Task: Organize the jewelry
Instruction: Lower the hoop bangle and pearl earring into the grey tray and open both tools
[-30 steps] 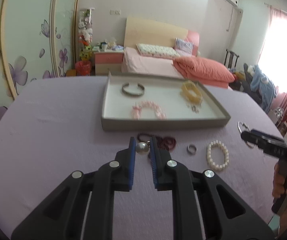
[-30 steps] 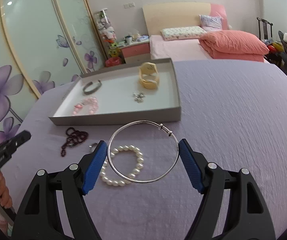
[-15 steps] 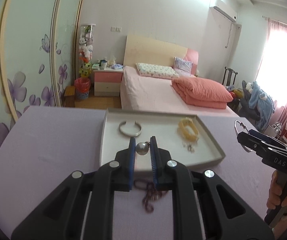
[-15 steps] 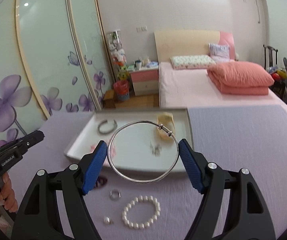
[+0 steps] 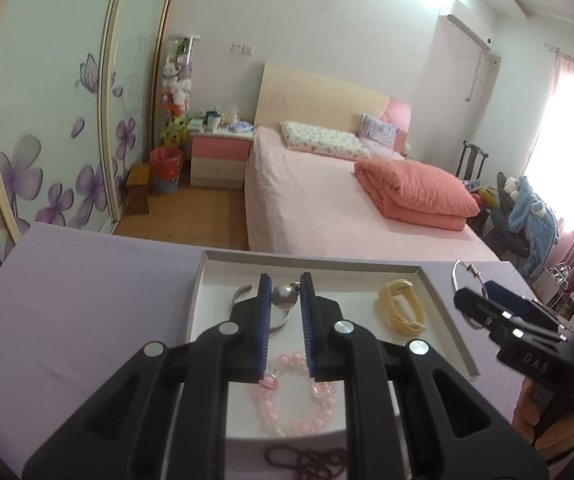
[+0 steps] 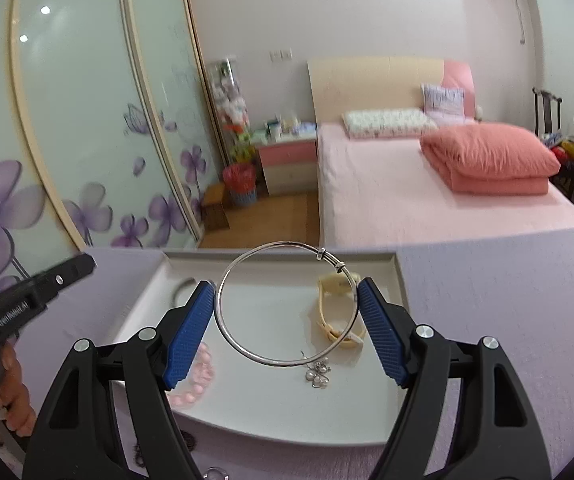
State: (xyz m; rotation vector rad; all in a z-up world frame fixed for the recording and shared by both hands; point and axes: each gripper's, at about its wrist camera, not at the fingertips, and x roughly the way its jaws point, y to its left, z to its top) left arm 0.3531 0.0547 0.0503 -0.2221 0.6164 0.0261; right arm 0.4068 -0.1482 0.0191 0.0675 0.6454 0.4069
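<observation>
My left gripper (image 5: 285,294) is shut on a grey pearl earring (image 5: 285,296) and holds it above the white jewelry tray (image 5: 443,304). My right gripper (image 6: 287,300) is shut on a thin silver bangle (image 6: 287,360) and holds it above the same tray (image 6: 401,280). In the tray lie a pink bead bracelet (image 5: 299,408), a yellow bracelet (image 5: 401,312), a silver cuff (image 5: 241,294) and small pearl earrings (image 6: 319,374). A dark red bead necklace (image 5: 307,460) lies on the purple cloth in front of the tray.
The purple tablecloth (image 5: 79,304) spreads left and right of the tray. A small ring (image 6: 215,474) lies at the near edge in the right wrist view. A pink bed (image 6: 427,200) and wardrobe doors stand beyond the table.
Both grippers have risen and moved forward over the tray, each still holding its piece. The white pearl bracelet and ring have dropped out of view below.
</observation>
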